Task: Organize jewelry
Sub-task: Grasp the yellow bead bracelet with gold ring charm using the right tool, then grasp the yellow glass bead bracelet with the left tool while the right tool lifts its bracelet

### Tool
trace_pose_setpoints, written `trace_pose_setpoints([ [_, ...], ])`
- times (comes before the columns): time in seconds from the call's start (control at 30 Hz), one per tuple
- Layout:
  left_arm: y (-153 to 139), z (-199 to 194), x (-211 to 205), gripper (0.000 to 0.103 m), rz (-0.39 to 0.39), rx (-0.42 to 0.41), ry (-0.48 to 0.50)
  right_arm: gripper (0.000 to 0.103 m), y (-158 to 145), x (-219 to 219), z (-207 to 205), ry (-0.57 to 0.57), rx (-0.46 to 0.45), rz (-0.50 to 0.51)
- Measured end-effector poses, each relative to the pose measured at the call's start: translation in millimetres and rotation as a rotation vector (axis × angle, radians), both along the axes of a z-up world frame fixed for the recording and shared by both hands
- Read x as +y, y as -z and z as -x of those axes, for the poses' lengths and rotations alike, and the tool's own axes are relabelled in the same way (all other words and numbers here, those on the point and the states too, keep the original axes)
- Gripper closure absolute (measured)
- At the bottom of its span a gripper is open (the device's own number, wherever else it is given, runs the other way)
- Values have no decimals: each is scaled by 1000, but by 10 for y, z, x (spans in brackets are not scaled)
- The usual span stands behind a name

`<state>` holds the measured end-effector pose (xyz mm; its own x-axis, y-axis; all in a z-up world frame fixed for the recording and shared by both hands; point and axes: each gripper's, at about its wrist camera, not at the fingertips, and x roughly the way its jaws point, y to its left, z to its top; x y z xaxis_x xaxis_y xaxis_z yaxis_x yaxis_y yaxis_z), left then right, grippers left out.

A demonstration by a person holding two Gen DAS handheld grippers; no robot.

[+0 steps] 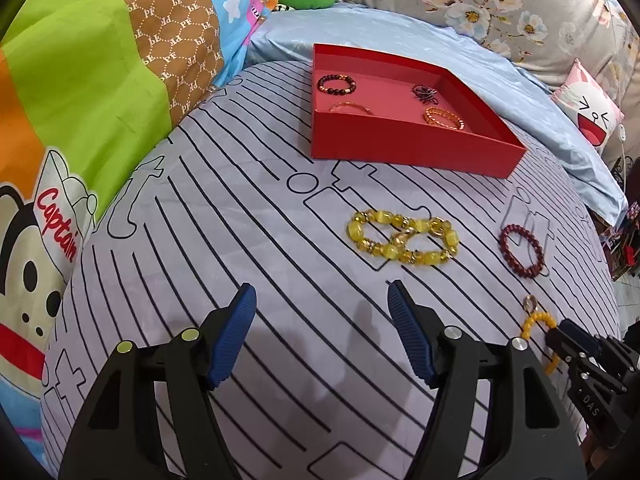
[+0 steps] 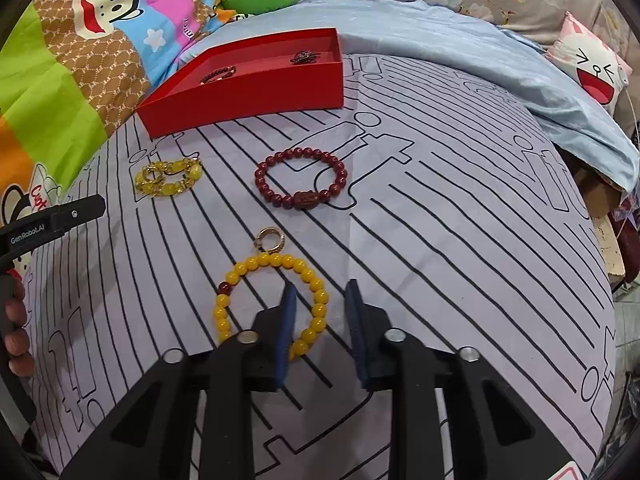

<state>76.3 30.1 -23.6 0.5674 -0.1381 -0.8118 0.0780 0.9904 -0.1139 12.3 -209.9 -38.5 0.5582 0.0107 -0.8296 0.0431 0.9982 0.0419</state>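
Observation:
A red box lies on the striped bedspread and holds several bracelets. Two linked translucent yellow bracelets lie in front of it. A dark red bead bracelet lies further right. A yellow bead bracelet with a gold ring lies nearest. My left gripper is open and empty, above bare bedspread short of the yellow pair. My right gripper is open, its jaws either side of the yellow bead bracelet's right arc.
A colourful cartoon quilt is piled at the left. A light blue sheet and a floral cushion lie behind the box. The bed's edge drops off at the right.

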Motion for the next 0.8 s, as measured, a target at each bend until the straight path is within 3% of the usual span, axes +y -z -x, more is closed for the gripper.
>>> trace_pose_setpoints([
  [0.1,28,-85,-16,38,8,2,-1,94,4,-42,-11,12,-4,-18],
  [0.37,92,-350,-90,41,11,-5,-1,94,7,-43,-42,12,-5,-34],
  [0.47,146,-450,-143,47,2,6,6,94,9,-27,-61,9,-6,-31],
  [0.63,206,-523,-245,48,-44,-10,10,94,11,3,-86,3,-9,-21],
  [0.8,207,-510,-326,64,-73,-35,34,94,8,3,-98,6,-9,-29],
])
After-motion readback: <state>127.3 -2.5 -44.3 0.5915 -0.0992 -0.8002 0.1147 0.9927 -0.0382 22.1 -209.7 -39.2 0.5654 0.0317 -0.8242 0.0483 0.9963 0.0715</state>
